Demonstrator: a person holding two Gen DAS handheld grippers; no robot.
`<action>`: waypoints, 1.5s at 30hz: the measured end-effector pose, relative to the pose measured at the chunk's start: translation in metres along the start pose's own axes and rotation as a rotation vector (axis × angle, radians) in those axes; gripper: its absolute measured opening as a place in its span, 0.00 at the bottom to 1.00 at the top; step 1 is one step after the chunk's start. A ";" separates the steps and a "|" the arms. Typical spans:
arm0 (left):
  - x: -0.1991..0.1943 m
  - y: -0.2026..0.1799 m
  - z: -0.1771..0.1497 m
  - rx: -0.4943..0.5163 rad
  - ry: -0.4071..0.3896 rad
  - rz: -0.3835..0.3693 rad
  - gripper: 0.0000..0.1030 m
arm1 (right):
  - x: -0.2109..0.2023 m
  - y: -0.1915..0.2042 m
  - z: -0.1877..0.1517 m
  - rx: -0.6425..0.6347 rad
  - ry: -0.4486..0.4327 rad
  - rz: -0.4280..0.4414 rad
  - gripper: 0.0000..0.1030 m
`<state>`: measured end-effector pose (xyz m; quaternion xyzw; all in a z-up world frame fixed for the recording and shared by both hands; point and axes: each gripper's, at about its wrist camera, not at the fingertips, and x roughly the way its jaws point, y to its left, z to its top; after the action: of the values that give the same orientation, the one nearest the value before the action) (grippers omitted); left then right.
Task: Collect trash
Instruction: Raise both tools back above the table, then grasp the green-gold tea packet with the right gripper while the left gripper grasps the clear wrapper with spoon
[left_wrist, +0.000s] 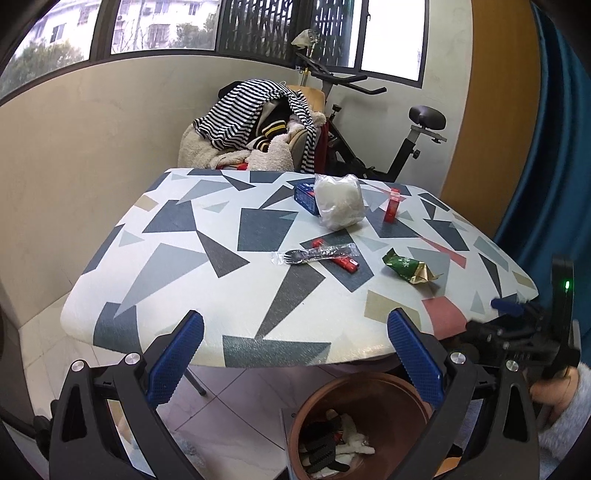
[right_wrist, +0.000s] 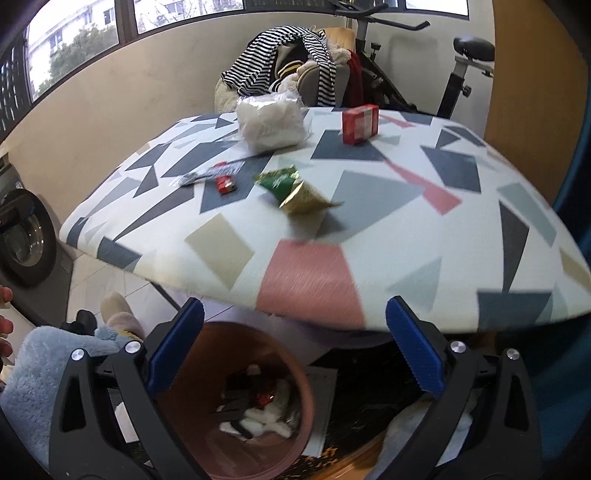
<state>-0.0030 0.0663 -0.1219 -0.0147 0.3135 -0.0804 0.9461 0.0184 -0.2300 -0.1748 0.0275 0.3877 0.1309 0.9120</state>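
On the patterned table (left_wrist: 177, 258) (right_wrist: 424, 229) lie a green and gold wrapper (left_wrist: 408, 268) (right_wrist: 295, 190), a wrapped plastic fork (left_wrist: 314, 254) (right_wrist: 207, 173), small red packets (left_wrist: 345, 263) (right_wrist: 225, 184), a white plastic bag (left_wrist: 339, 201) (right_wrist: 271, 120), a red box (left_wrist: 392, 205) (right_wrist: 360, 123) and a blue box (left_wrist: 306, 197). A brown bin (left_wrist: 373, 391) (right_wrist: 207, 373) with trash inside stands on the floor below the near table edge. My left gripper (left_wrist: 295, 328) is open and empty, short of the table edge. My right gripper (right_wrist: 295, 314) is open and empty above the bin.
A chair piled with striped clothes (left_wrist: 255, 114) (right_wrist: 280, 55) and an exercise bike (left_wrist: 399, 147) (right_wrist: 454, 74) stand behind the table. A washing machine (right_wrist: 22, 236) is at the left. A person's sleeve (left_wrist: 565, 417) and slipper (right_wrist: 118, 314) are near the bin.
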 end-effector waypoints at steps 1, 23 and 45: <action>0.002 0.000 0.001 0.004 0.000 0.001 0.94 | 0.001 -0.002 0.003 0.000 -0.004 0.002 0.94; 0.033 0.013 0.021 0.013 0.008 0.035 0.94 | 0.101 -0.007 0.093 -0.057 0.105 0.044 0.92; 0.073 0.018 0.029 -0.021 0.058 0.003 0.94 | 0.109 -0.006 0.101 -0.094 0.111 0.102 0.75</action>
<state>0.0751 0.0713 -0.1431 -0.0218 0.3416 -0.0762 0.9365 0.1644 -0.2024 -0.1818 -0.0031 0.4291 0.1965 0.8816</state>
